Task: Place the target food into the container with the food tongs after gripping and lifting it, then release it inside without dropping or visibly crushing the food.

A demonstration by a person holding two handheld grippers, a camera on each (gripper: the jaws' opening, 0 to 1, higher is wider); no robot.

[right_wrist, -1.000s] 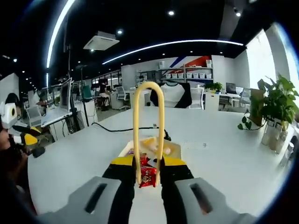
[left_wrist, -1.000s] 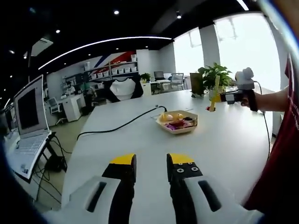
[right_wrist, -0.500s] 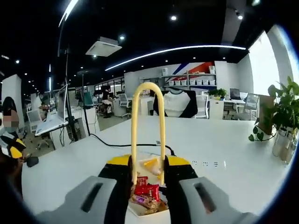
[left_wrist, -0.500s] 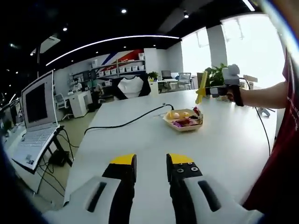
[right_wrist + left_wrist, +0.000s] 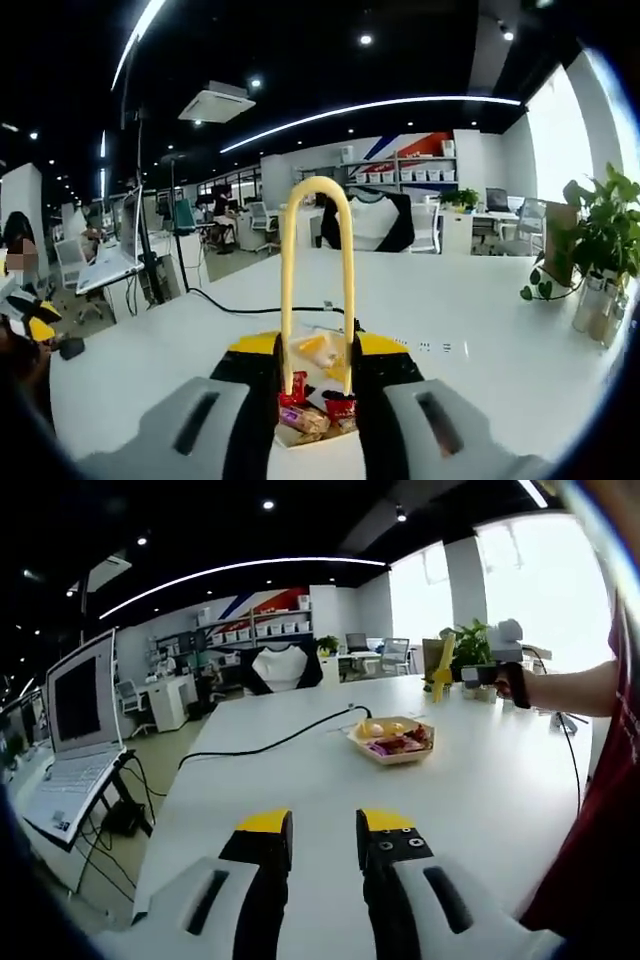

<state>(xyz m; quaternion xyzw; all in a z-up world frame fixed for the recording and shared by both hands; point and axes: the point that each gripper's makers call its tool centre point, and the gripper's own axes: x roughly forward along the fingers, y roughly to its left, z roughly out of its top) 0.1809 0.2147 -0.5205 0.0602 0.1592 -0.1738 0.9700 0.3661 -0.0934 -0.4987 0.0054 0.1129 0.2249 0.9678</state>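
Observation:
A shallow beige container (image 5: 392, 742) of snacks sits mid-table, beyond my left gripper (image 5: 325, 825), which hovers low over the table, open and holding nothing. Farther right, a hand holds my right gripper (image 5: 480, 676) with the yellow food tongs (image 5: 441, 666) above the container's far side. In the right gripper view, my right gripper (image 5: 318, 350) is shut on the tongs (image 5: 288, 280), whose looped end stands upright. Their tips hang just over the container (image 5: 300, 438). A red snack packet (image 5: 340, 408) lies inside among other wrapped snacks and a yellow piece (image 5: 318, 350).
A black cable (image 5: 270, 745) runs across the white table (image 5: 470, 790) to the container. A laptop (image 5: 70, 730) stands on a stand off the table's left edge. Potted plants (image 5: 600, 235) stand at the far right of the table. A person's sleeve (image 5: 610, 810) is at the right.
The red packet held in the tongs a second ago now lies in the container. The right gripper moved over the container, then drew back slightly. My left gripper stayed put.

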